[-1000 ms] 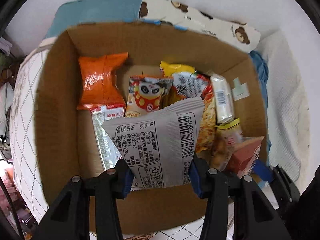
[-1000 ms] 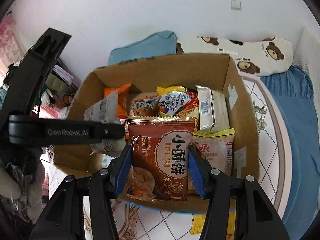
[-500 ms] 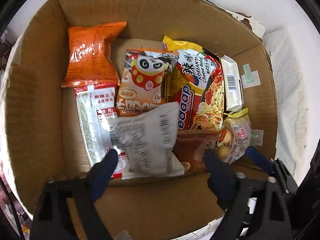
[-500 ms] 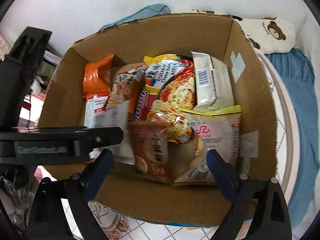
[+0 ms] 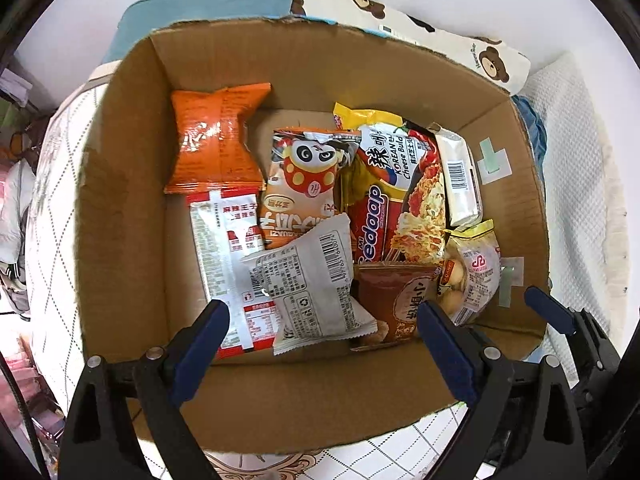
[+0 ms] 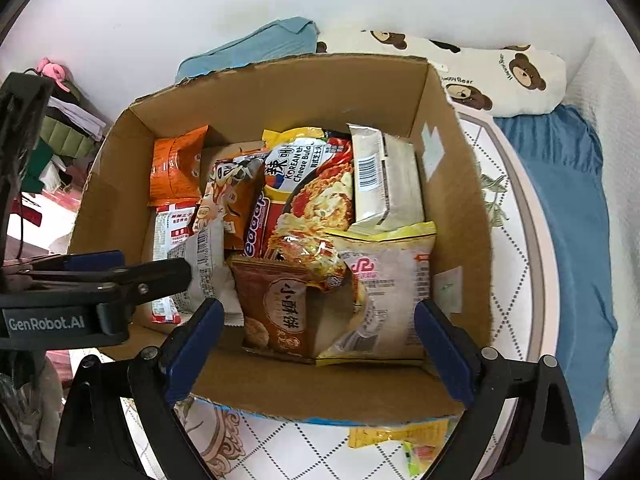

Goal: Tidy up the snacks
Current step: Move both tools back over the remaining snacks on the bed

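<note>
**A:** You're looking down into the open brown cardboard box point(image 5: 120, 208), and the snacks are lying inside it: the white crinkled packet with a barcode point(image 5: 316, 284) and the brown biscuit packet with a round label point(image 5: 400, 300) are resting at the near end, side by side, on top of the other bags.

**B:** So neither is being held?

**A:** No. Your left gripper point(image 5: 320, 344) and right gripper point(image 6: 316, 344) are both hovering over the near edge, their jaws having just been opening and now standing wide with nothing pressed between them.

**B:** How much are you leaving?

**A:** Most seems packed. Only the right wrist view is showing a small yellow wrapper point(image 6: 396, 436) lying outside on the patterned bed cover point(image 6: 516, 240), just past the box's near wall, so you're probably collecting that next. The left view is hiding it, though it's showing the orange foil bag point(image 5: 218, 140) more fully.
</note>
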Available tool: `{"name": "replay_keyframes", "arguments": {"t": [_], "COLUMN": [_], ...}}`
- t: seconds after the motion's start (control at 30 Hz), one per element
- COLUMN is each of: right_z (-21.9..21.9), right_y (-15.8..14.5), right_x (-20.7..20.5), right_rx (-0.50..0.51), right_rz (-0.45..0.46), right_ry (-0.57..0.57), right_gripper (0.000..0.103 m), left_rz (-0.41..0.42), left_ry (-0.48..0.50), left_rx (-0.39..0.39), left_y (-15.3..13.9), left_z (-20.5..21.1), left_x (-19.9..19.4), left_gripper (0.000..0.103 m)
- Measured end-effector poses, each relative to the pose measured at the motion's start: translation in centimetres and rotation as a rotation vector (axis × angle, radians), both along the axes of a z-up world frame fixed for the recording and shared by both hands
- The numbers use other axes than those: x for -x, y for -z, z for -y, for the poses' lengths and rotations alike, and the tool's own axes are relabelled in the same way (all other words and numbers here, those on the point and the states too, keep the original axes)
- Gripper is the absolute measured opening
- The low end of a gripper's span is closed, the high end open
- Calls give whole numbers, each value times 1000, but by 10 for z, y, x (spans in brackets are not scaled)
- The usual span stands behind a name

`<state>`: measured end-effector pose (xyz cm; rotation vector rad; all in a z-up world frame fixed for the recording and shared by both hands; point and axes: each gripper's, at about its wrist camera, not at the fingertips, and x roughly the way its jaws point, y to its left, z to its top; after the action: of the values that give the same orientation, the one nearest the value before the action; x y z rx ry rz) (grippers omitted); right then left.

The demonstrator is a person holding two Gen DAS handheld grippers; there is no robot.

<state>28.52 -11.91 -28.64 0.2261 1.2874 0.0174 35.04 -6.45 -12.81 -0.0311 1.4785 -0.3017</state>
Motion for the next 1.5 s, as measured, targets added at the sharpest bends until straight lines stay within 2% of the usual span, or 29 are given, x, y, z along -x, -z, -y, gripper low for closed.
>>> {"name": "replay_keyframes", "arguments": {"t": [0.17,0.4,0.6,0.8,0.97,1.17,1.33,1.43,1.5], "right_z": [3,8,7,1,-6,-5,16,38,52], "right_y": [-10,-32,-52,-78,-108,-133,-118,-86,-57], "right_x": [10,32,60,95,131,165,178,179,175], "right_rx": [13,28,42,63,98,75,16,-6,-15], "right_rz": [20,77,143,225,318,379,336,265,203], "right_ry": [5,21,31,30,24,44,103,156,181], "right_gripper": [98,98,98,98,98,98,98,98,98], "left_rz": [54,183,327,413,526,623,624,586,531], "left_ry": [-21,-31,-20,-17,-45,-61,-73,-97,-123], "left_rx": [-4,-38,-60,-51,-65,-58,-78,-115,-143], "left_y": [-12,-40,-68,-89,-108,-129,-123,-99,-73], "left_z": [-7,-17,-25,-30,-35,-39,-39,-41,-44], "left_x": [9,34,74,110,147,182,197,199,197], "left_gripper": [96,96,96,96,96,96,96,96,96]}}
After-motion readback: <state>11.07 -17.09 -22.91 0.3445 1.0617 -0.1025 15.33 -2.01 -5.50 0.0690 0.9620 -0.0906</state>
